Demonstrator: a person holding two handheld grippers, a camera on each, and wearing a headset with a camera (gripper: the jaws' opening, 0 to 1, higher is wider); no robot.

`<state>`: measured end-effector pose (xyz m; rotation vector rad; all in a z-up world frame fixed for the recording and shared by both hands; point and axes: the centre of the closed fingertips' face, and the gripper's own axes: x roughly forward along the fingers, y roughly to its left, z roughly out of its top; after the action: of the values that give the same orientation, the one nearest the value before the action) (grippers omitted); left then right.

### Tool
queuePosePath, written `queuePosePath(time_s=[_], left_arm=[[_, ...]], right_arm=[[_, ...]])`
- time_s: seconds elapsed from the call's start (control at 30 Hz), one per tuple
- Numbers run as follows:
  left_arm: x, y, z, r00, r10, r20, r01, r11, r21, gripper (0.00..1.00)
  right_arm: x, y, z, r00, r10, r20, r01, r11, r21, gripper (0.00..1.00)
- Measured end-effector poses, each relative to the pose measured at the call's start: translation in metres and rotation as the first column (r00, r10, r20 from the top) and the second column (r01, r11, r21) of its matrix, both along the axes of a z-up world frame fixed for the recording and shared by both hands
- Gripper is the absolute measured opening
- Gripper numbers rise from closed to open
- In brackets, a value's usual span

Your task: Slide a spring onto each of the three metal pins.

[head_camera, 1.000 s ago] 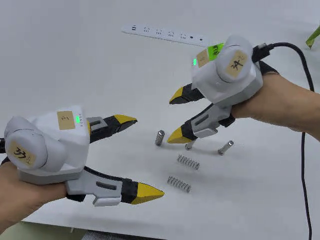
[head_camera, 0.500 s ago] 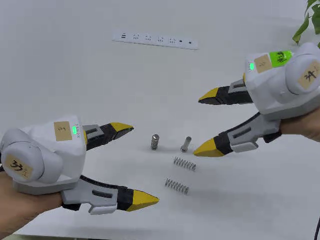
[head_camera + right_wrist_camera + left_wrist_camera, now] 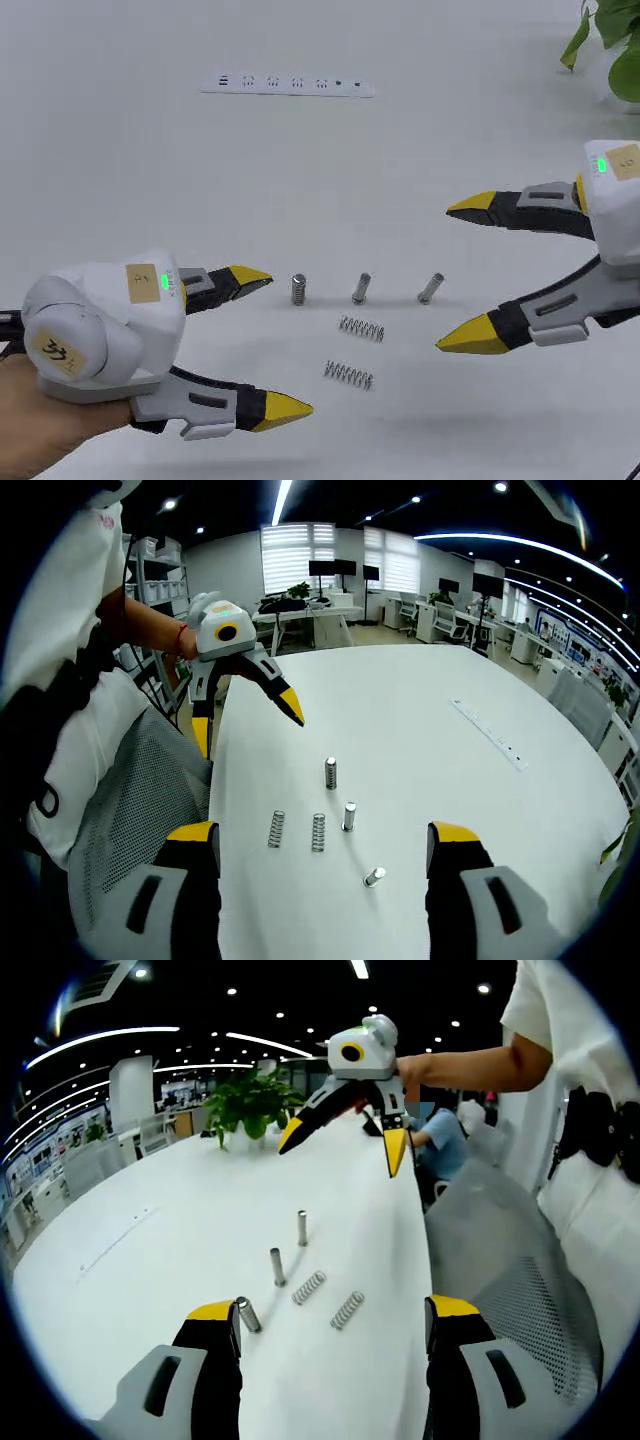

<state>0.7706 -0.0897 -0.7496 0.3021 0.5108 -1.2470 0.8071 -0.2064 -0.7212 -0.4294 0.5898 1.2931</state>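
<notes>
**Counting one pin of three as finished**

Three metal pins stand in a row near the middle of the white table [image 3: 150, 180]. The left pin [image 3: 298, 281] has a fitted spring [image 3: 298, 294] around its shaft, so I judge this one as done. The middle pin [image 3: 361, 288] and the right pin [image 3: 430, 288] are bare. The right pin looks more tilted than the others in the head view, and I cannot tell for sure whether it stands straight.

Two springs lie flat on the table, just on the near side of the row. The first loose spring [image 3: 361, 327] is close below the middle pin, and the second loose spring [image 3: 348, 374] is nearer to the person. They do not touch each other or any pin.

The left gripper [image 3: 283, 341] is at the near left, with its jaws spread wide and nothing between them. The right gripper [image 3: 455, 277] is at the right of the row, raised above the table, also spread wide and empty.

By my judgement about one third of the task is complete. Two springs are left to pick up and slide on, one for each bare pin. A power strip [image 3: 288, 84] lies at the far side and a plant [image 3: 605, 50] is at the far right, both well apart from the work.
</notes>
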Motion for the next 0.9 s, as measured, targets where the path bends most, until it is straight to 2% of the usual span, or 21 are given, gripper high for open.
queuePosePath(time_s=[0.3,0.47,0.53,0.67,0.8,0.87,0.9], left_arm=[[-0.003,-0.010,-0.017,0.997,-0.082,-0.007,0.082,0.995,0.064,0.71],[-0.002,-0.016,-0.027,0.993,-0.119,-0.008,0.120,0.988,0.097,0.66],[-0.002,-0.018,-0.032,0.990,-0.141,-0.004,0.141,0.982,0.122,0.64],[-0.002,-0.026,-0.039,0.985,-0.171,-0.002,0.169,0.976,0.140,0.60],[-0.001,-0.033,-0.047,0.980,-0.201,0.011,0.196,0.964,0.178,0.55],[0.000,-0.034,-0.055,0.977,-0.214,0.013,0.207,0.956,0.206,0.51],[0.000,-0.036,-0.059,0.976,-0.217,0.009,0.210,0.956,0.206,0.49]], right_arm=[[-0.010,-0.030,-0.016,0.998,-0.055,-0.013,0.056,0.998,0.042,0.94],[-0.012,-0.038,-0.024,0.998,-0.059,0.005,0.058,0.996,0.064,0.98],[-0.014,-0.040,-0.027,0.998,-0.059,0.006,0.058,0.995,0.076,0.99],[-0.018,-0.047,-0.036,0.999,-0.053,0.006,0.053,0.997,0.060,0.99],[-0.020,-0.052,-0.040,0.998,-0.064,-0.005,0.064,0.996,0.067,0.99],[-0.022,-0.054,-0.042,0.997,-0.070,-0.008,0.071,0.995,0.072,0.99],[-0.024,-0.056,-0.044,0.997,-0.074,-0.012,0.074,0.995,0.069,0.99]])
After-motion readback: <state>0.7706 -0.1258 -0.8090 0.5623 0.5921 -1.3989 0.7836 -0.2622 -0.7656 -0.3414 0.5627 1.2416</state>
